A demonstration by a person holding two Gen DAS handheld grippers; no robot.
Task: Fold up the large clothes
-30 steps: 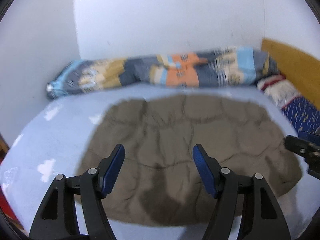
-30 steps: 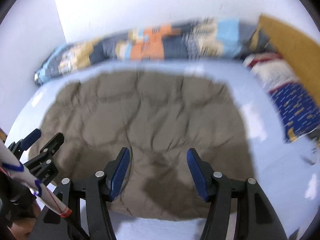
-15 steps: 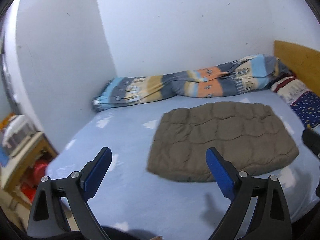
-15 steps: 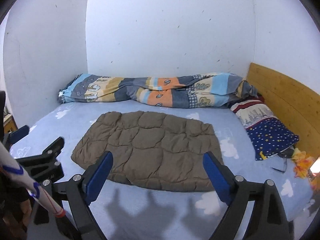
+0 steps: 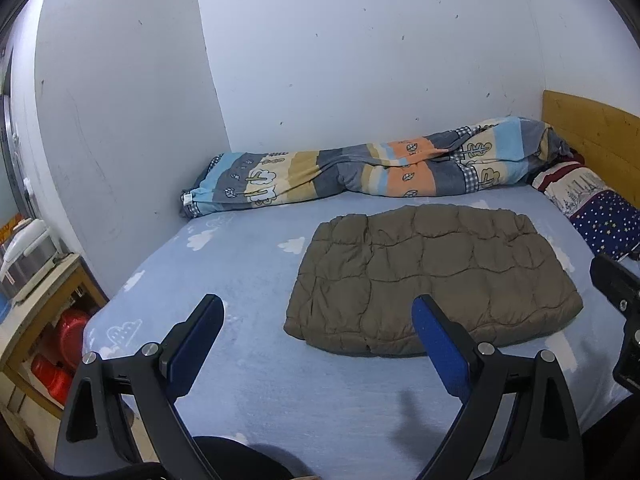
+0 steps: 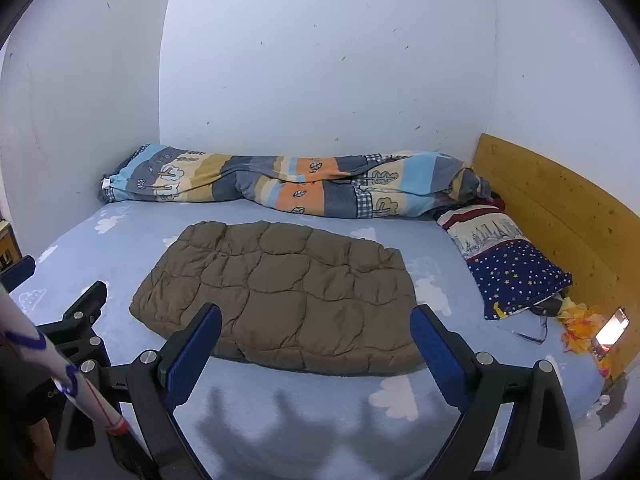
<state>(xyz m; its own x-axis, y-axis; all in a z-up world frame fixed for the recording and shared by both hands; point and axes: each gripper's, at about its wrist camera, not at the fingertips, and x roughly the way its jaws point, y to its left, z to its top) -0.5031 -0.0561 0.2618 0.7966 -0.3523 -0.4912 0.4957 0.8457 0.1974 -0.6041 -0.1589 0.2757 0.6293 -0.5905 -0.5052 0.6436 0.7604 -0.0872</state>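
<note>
Both hand-held grippers have pulled back and up from the brown quilted jacket (image 6: pixel 280 296), which filled each view a second ago and now sits whole in frame. Left hand-held gripper (image 5: pixel 316 344) hangs over the near part of the bed with its blue pads spread wide and nothing between them. Right hand-held gripper (image 6: pixel 316 344) is the same story: jaws wide apart, empty, where a second ago they stood noticeably narrower.

That jacket lies folded into a puffy, roughly rectangular bundle in the middle of the bed, its matte fabric stitched into rounded, padded cells, edges soft and slightly crumpled. Under it, the pale blue bedsheet (image 6: pixel 280 420) looks fleecy, dotted with white cloud shapes.

Along the white wall, a rolled patchwork blanket (image 6: pixel 296 188) in blue, orange, beige and grey stretches like a long sausage. At the right, a star-printed navy pillow (image 6: pixel 516 272) rests against the smooth wooden headboard (image 6: pixel 560 216). In the left view, a wooden shelf unit (image 5: pixel 44 312) with red items stands beside the bed.
</note>
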